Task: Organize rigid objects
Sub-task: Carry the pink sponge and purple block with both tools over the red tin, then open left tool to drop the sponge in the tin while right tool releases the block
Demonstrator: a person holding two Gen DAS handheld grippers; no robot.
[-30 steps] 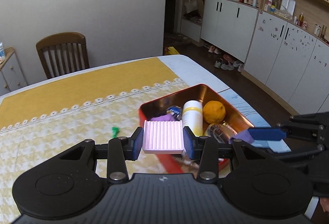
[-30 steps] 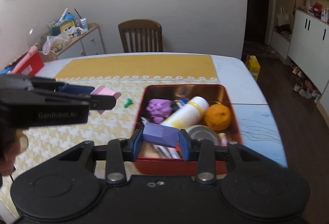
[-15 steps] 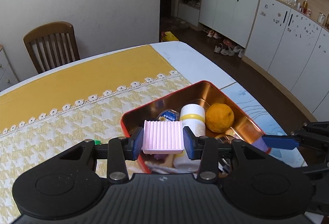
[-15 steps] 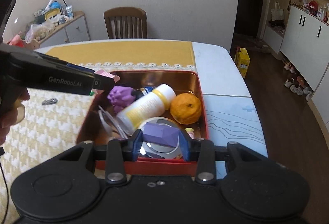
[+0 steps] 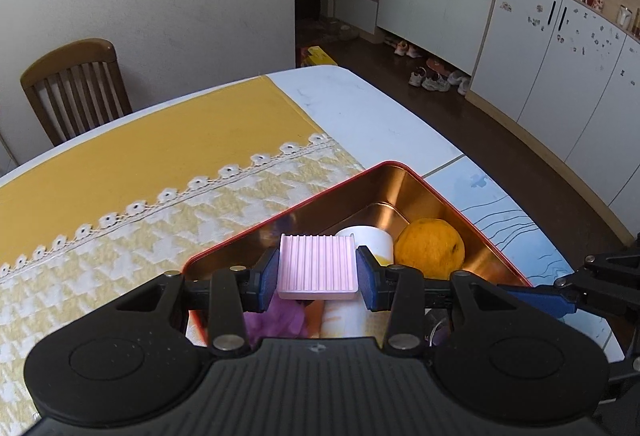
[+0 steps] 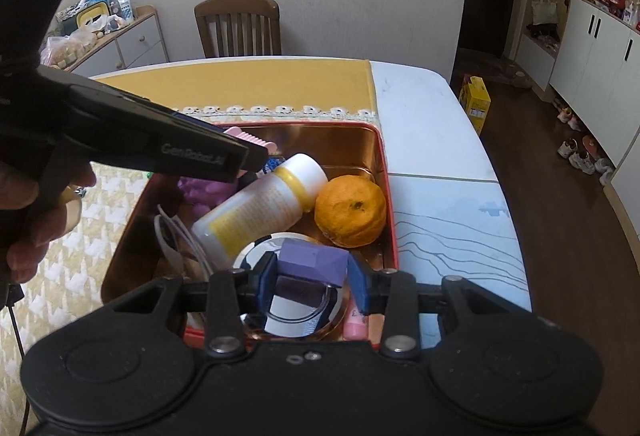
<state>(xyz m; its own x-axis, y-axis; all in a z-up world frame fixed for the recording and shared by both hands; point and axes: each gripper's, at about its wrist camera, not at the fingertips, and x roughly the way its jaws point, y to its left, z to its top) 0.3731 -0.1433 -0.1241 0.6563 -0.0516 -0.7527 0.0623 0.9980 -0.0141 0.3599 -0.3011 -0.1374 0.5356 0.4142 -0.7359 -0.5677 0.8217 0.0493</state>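
Yellow cloth (image 5: 168, 139) covers the table under a red tin (image 6: 384, 203); left gripper (image 5: 317, 273) is clamped on a pink ridged block (image 5: 317, 268) over the tin; right gripper (image 6: 310, 278) is clamped on a purple block (image 6: 312, 262) above the tin's orange (image 6: 351, 211), bottle (image 6: 260, 205) and mirror (image 6: 296, 302).

I count: one tin (image 6: 383, 171), one orange (image 6: 351, 211), one bottle (image 6: 260, 207), one pink block (image 5: 317, 267), one purple block (image 6: 313, 263), two grippers (image 5: 317, 278) (image 6: 312, 286), one chair (image 6: 238, 24).
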